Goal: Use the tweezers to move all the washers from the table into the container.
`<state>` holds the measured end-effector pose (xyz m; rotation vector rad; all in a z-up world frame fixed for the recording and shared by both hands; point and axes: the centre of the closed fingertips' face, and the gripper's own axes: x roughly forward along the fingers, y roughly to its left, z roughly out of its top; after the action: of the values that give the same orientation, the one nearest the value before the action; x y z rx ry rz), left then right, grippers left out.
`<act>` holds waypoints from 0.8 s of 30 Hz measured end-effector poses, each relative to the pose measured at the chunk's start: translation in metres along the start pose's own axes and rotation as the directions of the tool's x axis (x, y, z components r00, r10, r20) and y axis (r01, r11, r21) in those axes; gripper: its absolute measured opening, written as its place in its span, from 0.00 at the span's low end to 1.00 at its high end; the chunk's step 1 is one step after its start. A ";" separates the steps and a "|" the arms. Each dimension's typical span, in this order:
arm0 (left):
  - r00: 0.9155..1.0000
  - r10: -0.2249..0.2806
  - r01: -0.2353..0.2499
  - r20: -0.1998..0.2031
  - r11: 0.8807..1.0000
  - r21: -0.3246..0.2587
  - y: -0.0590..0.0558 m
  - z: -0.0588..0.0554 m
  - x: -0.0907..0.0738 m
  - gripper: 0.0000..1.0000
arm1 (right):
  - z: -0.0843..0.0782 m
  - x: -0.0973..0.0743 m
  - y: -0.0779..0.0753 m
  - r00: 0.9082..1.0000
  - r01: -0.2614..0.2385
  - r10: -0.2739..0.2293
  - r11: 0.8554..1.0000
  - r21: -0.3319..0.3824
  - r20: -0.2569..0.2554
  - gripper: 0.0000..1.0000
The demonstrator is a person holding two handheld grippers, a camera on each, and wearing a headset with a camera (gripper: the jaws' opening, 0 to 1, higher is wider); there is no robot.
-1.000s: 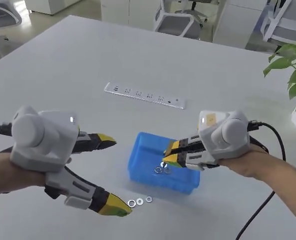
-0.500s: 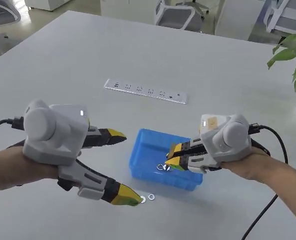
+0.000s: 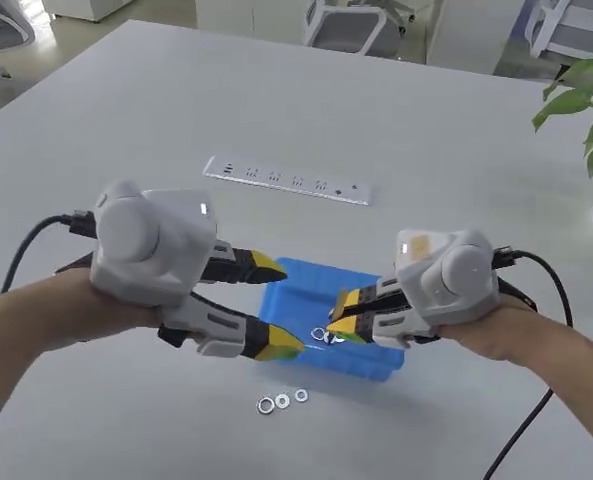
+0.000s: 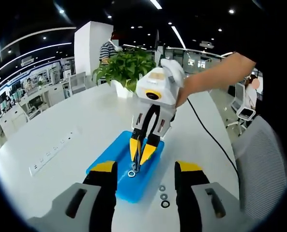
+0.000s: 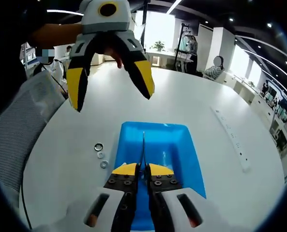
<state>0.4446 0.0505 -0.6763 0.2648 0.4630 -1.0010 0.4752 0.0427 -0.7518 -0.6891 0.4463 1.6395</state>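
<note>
1. Left two-jaw gripper (image 3: 281,305) hovers, jaws spread, over the blue plastic container's (image 3: 361,362) left edge.
2. Right gripper (image 3: 338,312) is clamped on slim metal tweezers (image 5: 143,145), their tips inside the container.
3. Three small steel washers (image 3: 283,400) lie on the tabletop beside its near edge; come in low and pinch one rim.
4. White power strip (image 3: 286,180) lies well clear; the left gripper may crowd the route.

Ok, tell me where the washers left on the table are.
In the head view, three washers lie in a row on the white table, just in front of the blue container, near its left corner.
</note>
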 end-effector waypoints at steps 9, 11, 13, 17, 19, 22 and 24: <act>1.000 -0.012 0.013 -0.012 0.998 0.066 0.007 0.012 0.020 0.28 | 0.000 0.001 0.002 1.000 -0.006 0.006 1.000 -0.009 -0.011 0.07; 0.999 -0.031 0.033 -0.023 0.996 0.084 0.006 0.011 0.029 0.23 | 0.000 0.001 0.003 1.000 -0.008 0.008 1.000 -0.015 -0.015 0.07; 0.999 -0.041 0.044 -0.034 0.995 0.095 0.004 0.011 0.033 0.21 | -0.001 0.002 0.003 1.000 -0.010 0.009 1.000 -0.020 -0.018 0.07; 0.997 -0.056 0.063 -0.059 0.992 0.110 0.005 0.006 0.041 0.19 | 0.000 0.002 0.003 1.000 -0.011 0.011 1.000 -0.021 -0.018 0.07; 0.996 -0.061 0.068 -0.064 0.991 0.112 0.006 0.005 0.044 0.16 | 0.000 0.002 0.004 1.000 -0.013 0.012 1.000 -0.024 -0.017 0.07; 0.995 -0.066 0.074 -0.072 0.990 0.120 0.007 0.004 0.048 0.14 | 0.000 0.003 0.004 1.000 -0.014 0.013 1.000 -0.028 -0.019 0.07; 0.994 -0.073 0.082 -0.078 0.989 0.122 0.007 0.003 0.050 0.10 | 0.000 0.003 0.004 1.000 -0.014 0.014 0.999 -0.029 -0.020 0.07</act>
<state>0.4744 0.0159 -0.6975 0.3995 0.4806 -1.1011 0.4711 0.0440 -0.7538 -0.7256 0.4434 1.6564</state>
